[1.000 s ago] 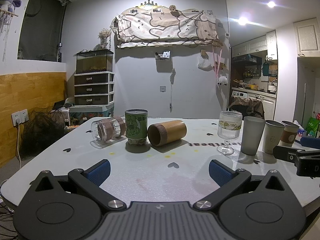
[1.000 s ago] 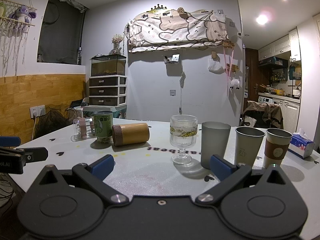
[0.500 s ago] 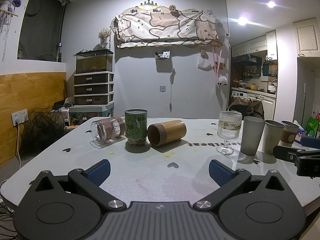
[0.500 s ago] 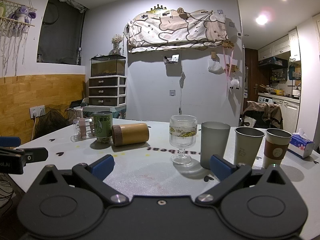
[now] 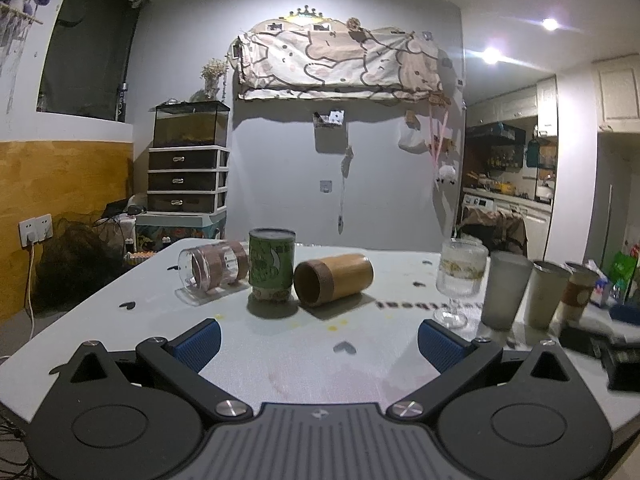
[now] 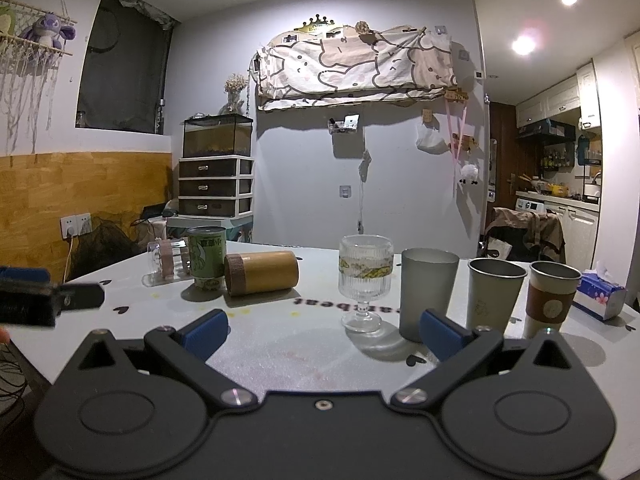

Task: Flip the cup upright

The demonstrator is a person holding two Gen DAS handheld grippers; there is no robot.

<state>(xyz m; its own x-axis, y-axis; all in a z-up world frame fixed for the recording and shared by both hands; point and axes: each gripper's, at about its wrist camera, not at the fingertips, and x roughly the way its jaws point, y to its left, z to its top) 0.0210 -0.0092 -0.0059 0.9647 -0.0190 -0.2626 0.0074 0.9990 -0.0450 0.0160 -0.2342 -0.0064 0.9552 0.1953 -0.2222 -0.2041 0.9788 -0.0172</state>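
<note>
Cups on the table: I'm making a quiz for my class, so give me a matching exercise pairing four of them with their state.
Things:
1. bamboo cup
2. green cup
3. stemmed glass
4. clear glass cup

States:
A. standing, closed end on top
B. on its side, dark-banded open end towards the camera
C. standing upright on a foot
D. on its side, see-through, with brown bands

Pairs: 1-B, 2-A, 3-C, 4-D
</note>
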